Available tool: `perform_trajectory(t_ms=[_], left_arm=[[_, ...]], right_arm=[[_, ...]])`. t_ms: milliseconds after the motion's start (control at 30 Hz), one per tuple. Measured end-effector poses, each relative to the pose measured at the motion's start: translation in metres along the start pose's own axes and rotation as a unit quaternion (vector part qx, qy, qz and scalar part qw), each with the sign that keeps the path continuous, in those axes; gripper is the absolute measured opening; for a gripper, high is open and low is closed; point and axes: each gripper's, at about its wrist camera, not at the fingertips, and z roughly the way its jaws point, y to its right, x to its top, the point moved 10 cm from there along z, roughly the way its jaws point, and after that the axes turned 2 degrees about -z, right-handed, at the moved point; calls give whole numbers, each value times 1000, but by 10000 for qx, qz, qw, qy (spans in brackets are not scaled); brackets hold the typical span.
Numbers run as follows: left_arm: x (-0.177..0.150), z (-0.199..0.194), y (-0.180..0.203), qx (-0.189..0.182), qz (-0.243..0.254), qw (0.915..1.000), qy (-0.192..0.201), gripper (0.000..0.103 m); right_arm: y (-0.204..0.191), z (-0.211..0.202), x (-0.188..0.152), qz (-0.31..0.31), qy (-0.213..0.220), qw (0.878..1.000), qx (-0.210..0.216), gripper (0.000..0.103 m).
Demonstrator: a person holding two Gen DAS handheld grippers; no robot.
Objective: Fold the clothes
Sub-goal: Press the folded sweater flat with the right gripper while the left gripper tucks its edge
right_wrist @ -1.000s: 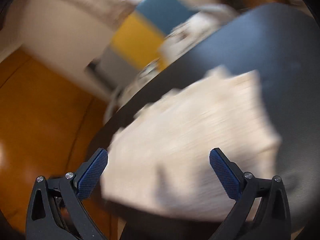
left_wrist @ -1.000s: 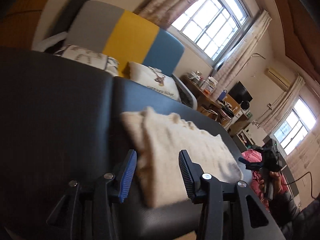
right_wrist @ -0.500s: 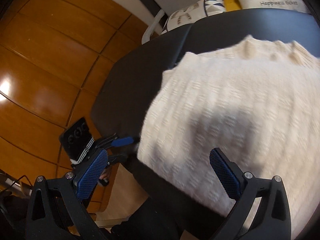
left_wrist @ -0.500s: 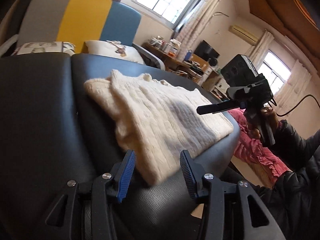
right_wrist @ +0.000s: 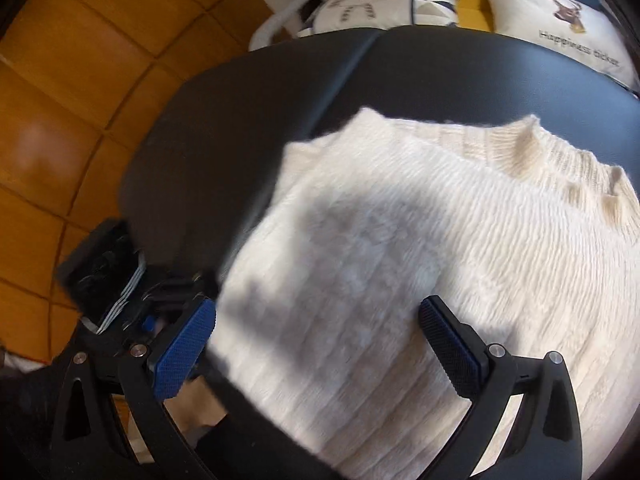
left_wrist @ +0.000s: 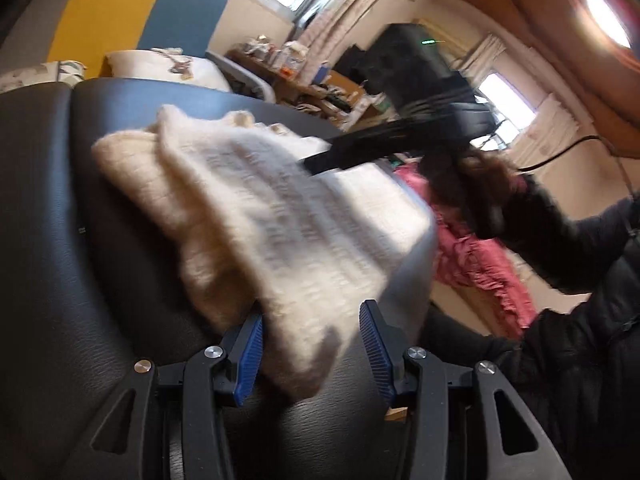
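A cream knitted sweater point(left_wrist: 280, 216) lies folded on a black padded surface point(left_wrist: 60, 240). My left gripper point(left_wrist: 312, 350) is open at the sweater's near corner, which lies between its blue pads; I see no squeeze on the knit. The right gripper point(left_wrist: 320, 162), held by a hand in a black sleeve, reaches over the far side of the sweater, blurred. In the right wrist view the right gripper point(right_wrist: 318, 344) stands wide open just above the sweater point(right_wrist: 440, 260), near its left edge. The left tool's camera housing point(right_wrist: 96, 264) shows beyond that edge.
Two printed pillows point(right_wrist: 384, 8) point(right_wrist: 560, 28) rest behind the padded surface point(right_wrist: 440, 76) against a grey, yellow and blue backrest. A pink cloth point(left_wrist: 480, 256) lies low at the right. A cluttered desk point(left_wrist: 304, 76) stands under the windows. Wood panelling point(right_wrist: 60, 100) lies beyond the left edge.
My left gripper has closed in on the sweater's near corner, which now sits between its pads. The right gripper has swung in from the right to above the sweater.
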Motion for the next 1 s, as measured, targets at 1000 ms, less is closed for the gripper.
perform_trajectory(t_ms=[1000], left_arm=[[-17,-5,-8,95,-546,9979,329,21]], right_arm=[[46,-5,-45,-639,-251,9769,-2025,103]])
